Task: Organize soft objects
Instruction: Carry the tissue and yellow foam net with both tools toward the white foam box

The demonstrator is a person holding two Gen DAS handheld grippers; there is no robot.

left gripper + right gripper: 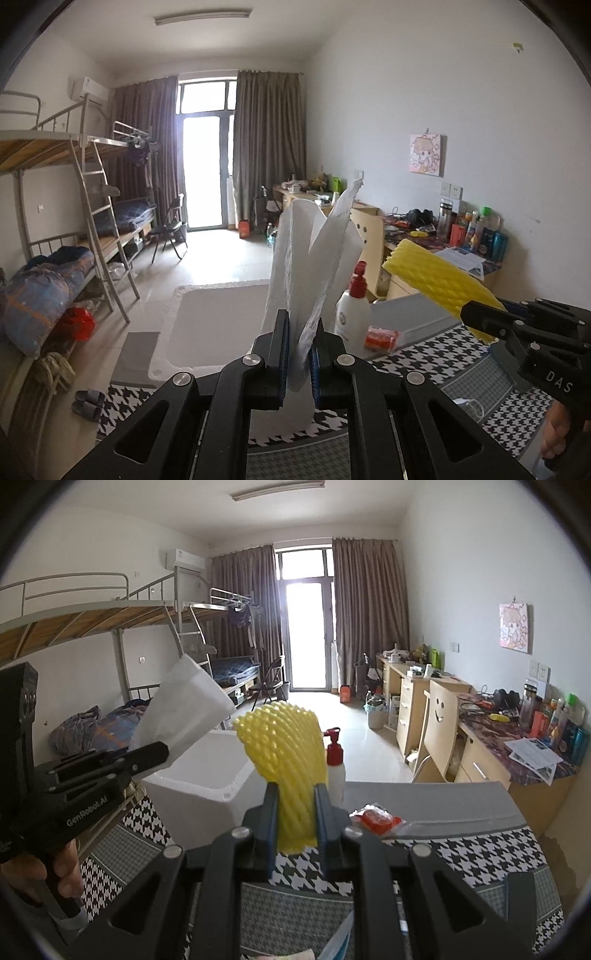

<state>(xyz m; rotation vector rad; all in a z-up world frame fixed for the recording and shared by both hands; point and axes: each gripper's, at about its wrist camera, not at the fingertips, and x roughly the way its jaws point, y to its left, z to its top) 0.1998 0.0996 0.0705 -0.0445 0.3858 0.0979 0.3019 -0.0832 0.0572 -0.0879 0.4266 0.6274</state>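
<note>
Behind white sheet (314, 258), foam box (207, 325) partly hidden, bottle (352, 310) half-covered

Location type: shared dormitory room. Identifying features: grey metal bunk beds with slatted wooden bases (110, 613) and a steel ladder (98, 218) along the left wall, with rolled blue bedding (40, 291) on a lower bunk; a row of light wooden desks with drawers (410, 694) along the right wall, their tops crowded with bottles and toiletries (557, 720); a white wall-mounted air conditioner (184, 559); brown floor-length curtains (369, 616) flanking a glazed balcony door (306, 627); a black folding chair (170, 230) on a pale tiled floor (225, 258).
</note>
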